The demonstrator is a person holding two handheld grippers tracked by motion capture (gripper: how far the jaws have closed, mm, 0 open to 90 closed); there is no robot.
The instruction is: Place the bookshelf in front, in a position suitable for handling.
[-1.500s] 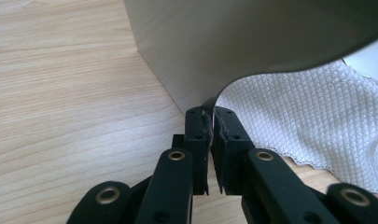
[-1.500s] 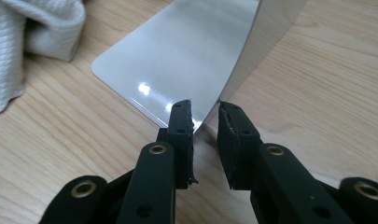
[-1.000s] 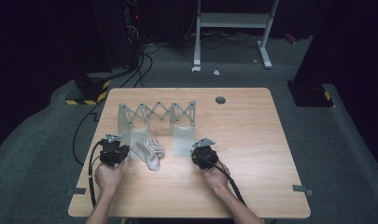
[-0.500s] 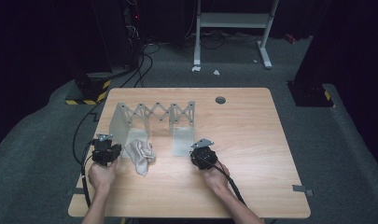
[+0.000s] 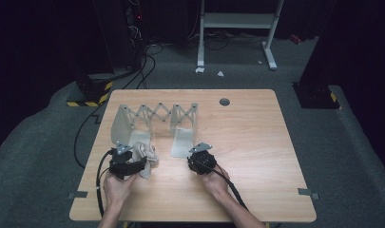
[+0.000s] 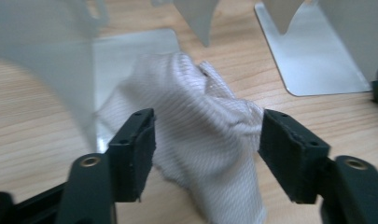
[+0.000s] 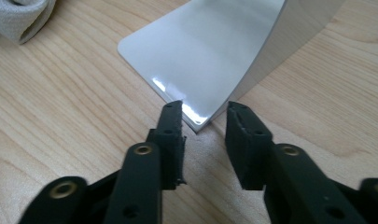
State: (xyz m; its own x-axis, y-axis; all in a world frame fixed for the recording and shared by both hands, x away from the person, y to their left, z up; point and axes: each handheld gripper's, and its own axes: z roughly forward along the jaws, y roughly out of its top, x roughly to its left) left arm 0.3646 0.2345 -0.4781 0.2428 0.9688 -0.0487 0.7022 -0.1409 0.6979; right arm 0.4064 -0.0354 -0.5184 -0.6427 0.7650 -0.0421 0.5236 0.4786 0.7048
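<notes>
Here, cloth point(image 6: 200, 126) beside metal rack point(image 5: 154, 116).

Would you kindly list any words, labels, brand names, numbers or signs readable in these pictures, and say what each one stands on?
No readable text.
White cloth: only a woven rib pattern, no label.
Metal rack: bare metal, no marking.
Left gripper and right gripper: plain black jaws with screw holes, no brand.
Yellow and black hazard stripes beside the table: a warning pattern, no words.
</notes>
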